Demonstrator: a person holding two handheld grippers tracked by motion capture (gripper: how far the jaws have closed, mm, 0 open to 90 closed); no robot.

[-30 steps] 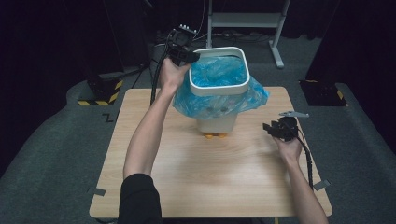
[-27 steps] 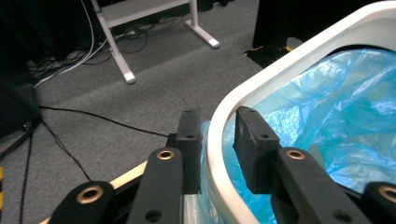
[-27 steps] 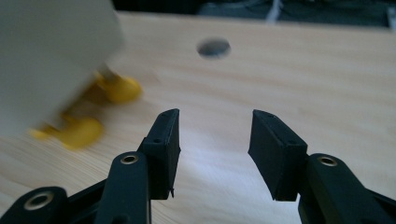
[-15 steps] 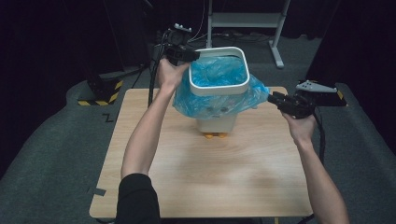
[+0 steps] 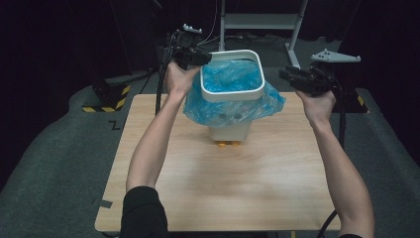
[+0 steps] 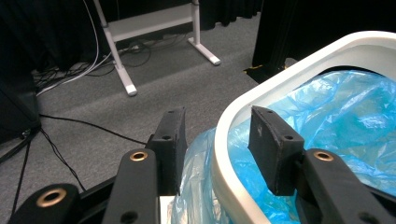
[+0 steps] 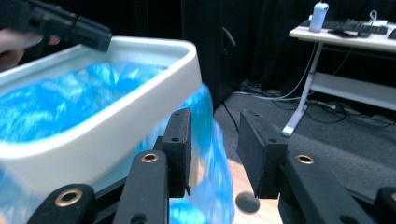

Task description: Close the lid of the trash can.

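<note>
Bin (image 5: 232, 94) with blue liner (image 5: 233, 106) stands near the table's (image 5: 148, 198) far edge, centre. Your left gripper (image 6: 215, 140), jaws spread, straddles its left rim. Your right gripper (image 7: 212, 154), jaws spread and holding nothing, sits just beside the right rim; rim lies leftward of it.

We see the bin (image 5: 232, 94) at the worktop's (image 5: 198, 188) far centre; the bag (image 5: 233, 79) in it; left tool (image 5: 198, 56) straddling its left rim; right tool (image 5: 289, 77) just right.

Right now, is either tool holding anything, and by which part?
The left tool straddles the white bin rim, jaws open and apart from it, gripping nothing. The right tool is open, beside the blue bag, holding nothing.
</note>
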